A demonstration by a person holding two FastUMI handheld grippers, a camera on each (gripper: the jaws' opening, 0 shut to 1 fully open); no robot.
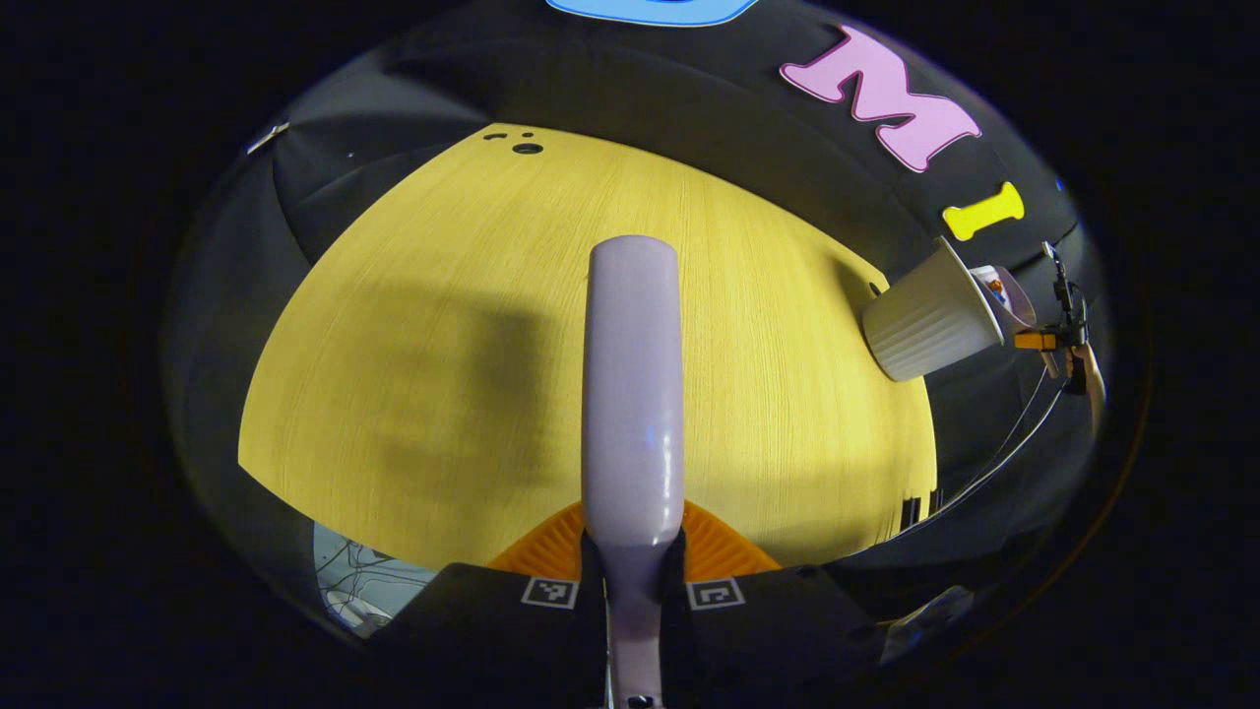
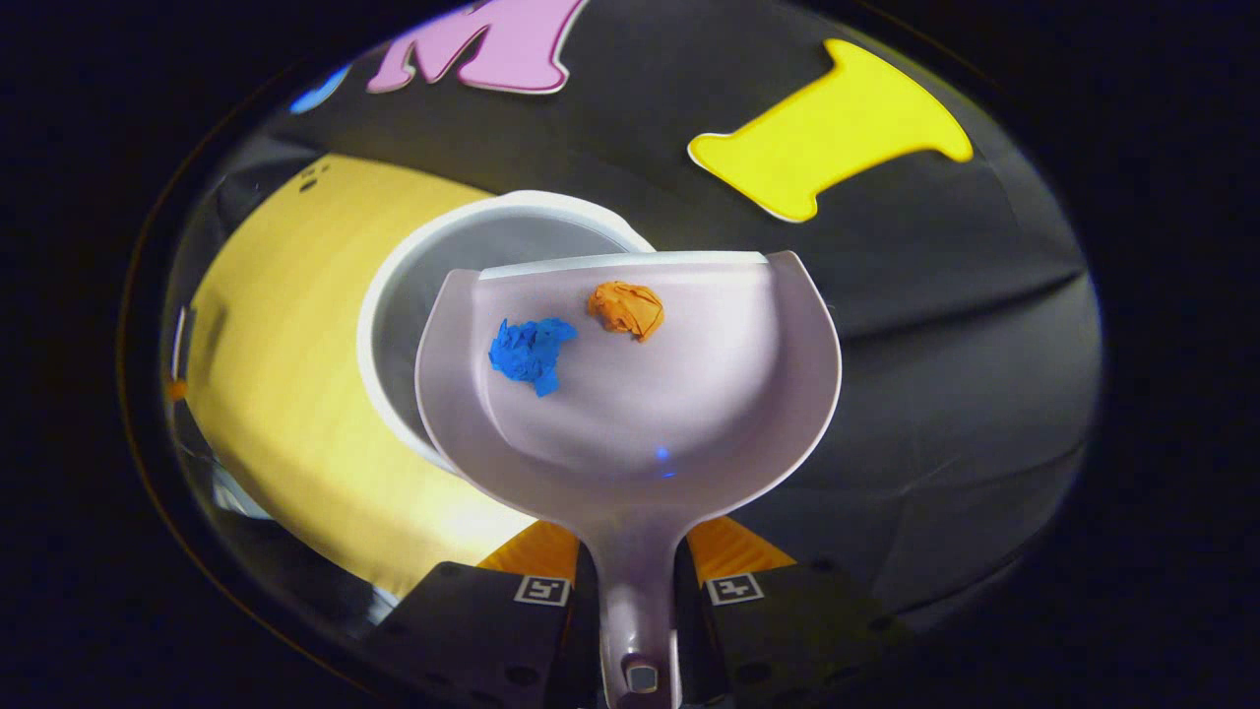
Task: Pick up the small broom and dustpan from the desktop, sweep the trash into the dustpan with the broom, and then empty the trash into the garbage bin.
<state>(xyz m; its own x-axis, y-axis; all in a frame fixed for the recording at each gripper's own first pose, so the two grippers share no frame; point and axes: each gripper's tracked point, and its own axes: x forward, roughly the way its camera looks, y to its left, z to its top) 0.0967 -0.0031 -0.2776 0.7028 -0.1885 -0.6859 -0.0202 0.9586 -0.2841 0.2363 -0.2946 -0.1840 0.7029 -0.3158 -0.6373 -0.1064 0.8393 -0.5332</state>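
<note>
- In the left gripper view, the left gripper [image 1: 631, 566] is clamped on the broom [image 1: 632, 394]; both fingers [image 1: 551, 566] press the handle's narrow end at 6 o'clock.
- The pale handle runs straight up toward 12 o'clock, ending in a rounded tip over the middle of the yellow desktop [image 1: 413, 394]. The bristles cannot be made out.
- At 3 o'clock the white ribbed garbage bin [image 1: 930, 325] stands at the desktop's edge, appearing tipped by the lens. The dustpan's rim [image 1: 1004, 295] shows just over its mouth, with the other gripper [image 1: 1068, 335] and a hand behind it.
- Small dark holes [image 1: 527, 148] mark the desktop's far corner at 11 o'clock.
- In the right gripper view, the right gripper [image 2: 638, 581] grips the dustpan [image 2: 640, 414] by its handle stem at 6 o'clock, a finger [image 2: 532, 561] on each side.
- The pan spreads toward 12 o'clock, its front lip lying over the open garbage bin [image 2: 413, 295] at 10 o'clock.
- Inside the pan, near the lip, lie a crumpled blue scrap [image 2: 530, 352] at 10 o'clock and an orange scrap [image 2: 627, 308] at 12 o'clock, near each other but apart.
- The desktop [image 2: 276, 374] lies at 9 o'clock, beyond the bin.
</note>
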